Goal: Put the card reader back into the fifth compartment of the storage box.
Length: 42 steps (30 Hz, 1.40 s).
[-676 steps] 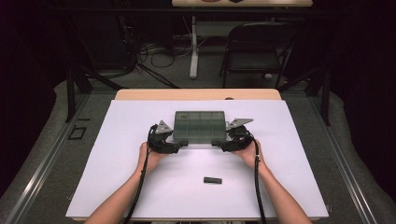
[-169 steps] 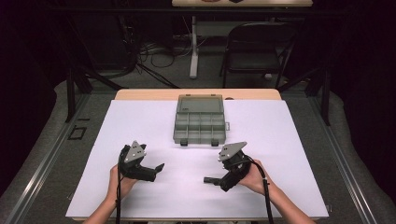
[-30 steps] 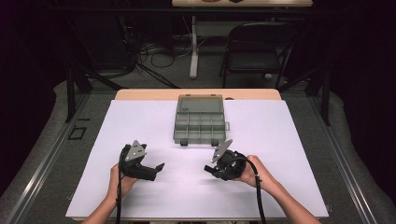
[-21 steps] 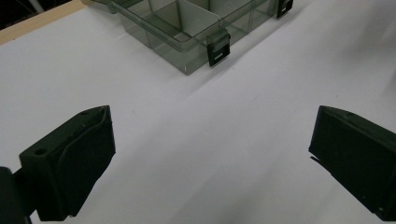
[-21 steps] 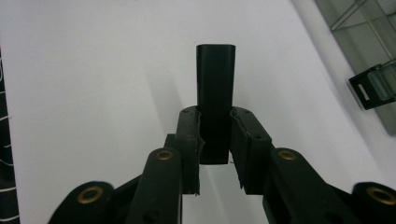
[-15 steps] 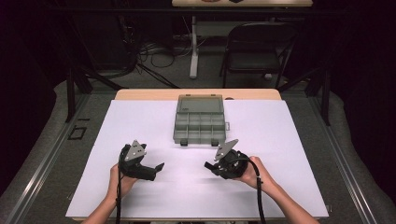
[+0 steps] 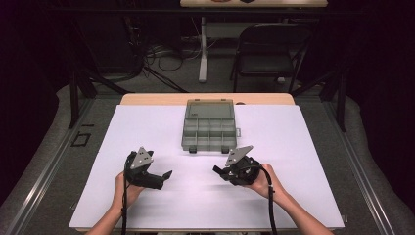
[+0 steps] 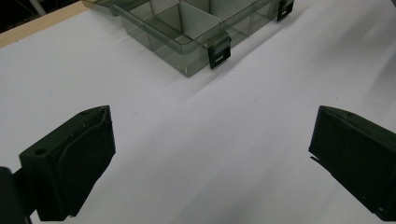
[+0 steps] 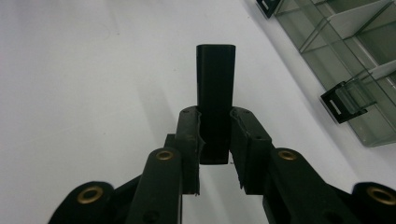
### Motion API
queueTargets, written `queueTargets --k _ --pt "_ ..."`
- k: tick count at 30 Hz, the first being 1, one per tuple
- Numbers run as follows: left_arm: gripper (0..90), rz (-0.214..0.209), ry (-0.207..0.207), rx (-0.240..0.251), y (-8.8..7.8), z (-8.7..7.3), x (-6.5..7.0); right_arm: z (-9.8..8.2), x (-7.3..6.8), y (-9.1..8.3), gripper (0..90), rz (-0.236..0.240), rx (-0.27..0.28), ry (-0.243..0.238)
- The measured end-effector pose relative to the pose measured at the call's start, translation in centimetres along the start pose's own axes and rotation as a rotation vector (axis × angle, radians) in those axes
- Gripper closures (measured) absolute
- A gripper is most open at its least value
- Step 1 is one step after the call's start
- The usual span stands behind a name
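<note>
Below the organizer box point(image 7: 209, 126), your right gripper point(image 9: 215, 133) is closed on a small black block point(image 9: 215, 93), a matte rectangular bar with rounded corners, sticking out beyond the pads. Your left gripper point(image 8: 210, 154) stands wide open.

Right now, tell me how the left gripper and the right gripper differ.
The left gripper has its jaws spread wide with nothing between them; the right gripper has its jaws closed on a small black bar. The left gripper's jaws frame bare white table; from the right gripper's jaws the bar sticks out forward. Both are hand-held, black, and sit in front of the open compartment box.
</note>
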<state>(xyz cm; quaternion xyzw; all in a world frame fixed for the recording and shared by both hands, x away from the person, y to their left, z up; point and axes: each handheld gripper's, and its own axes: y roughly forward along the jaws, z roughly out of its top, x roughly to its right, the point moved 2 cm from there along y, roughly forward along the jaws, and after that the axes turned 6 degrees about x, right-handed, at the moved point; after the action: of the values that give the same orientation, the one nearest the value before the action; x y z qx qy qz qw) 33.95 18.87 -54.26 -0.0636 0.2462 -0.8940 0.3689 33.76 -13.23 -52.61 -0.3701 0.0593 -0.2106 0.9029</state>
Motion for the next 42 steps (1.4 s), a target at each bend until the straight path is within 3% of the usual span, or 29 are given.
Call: queueTargets --k 14,42 --pt "0.1 0.002 -0.001 0.000 0.0 0.0 0.0 0.5 0.3 -0.3 73.4 -0.050 0.079 0.007" --pt "0.1 0.002 -0.001 0.002 0.1 0.1 0.1 2.8 1.0 0.3 73.4 -0.094 0.123 -0.013"
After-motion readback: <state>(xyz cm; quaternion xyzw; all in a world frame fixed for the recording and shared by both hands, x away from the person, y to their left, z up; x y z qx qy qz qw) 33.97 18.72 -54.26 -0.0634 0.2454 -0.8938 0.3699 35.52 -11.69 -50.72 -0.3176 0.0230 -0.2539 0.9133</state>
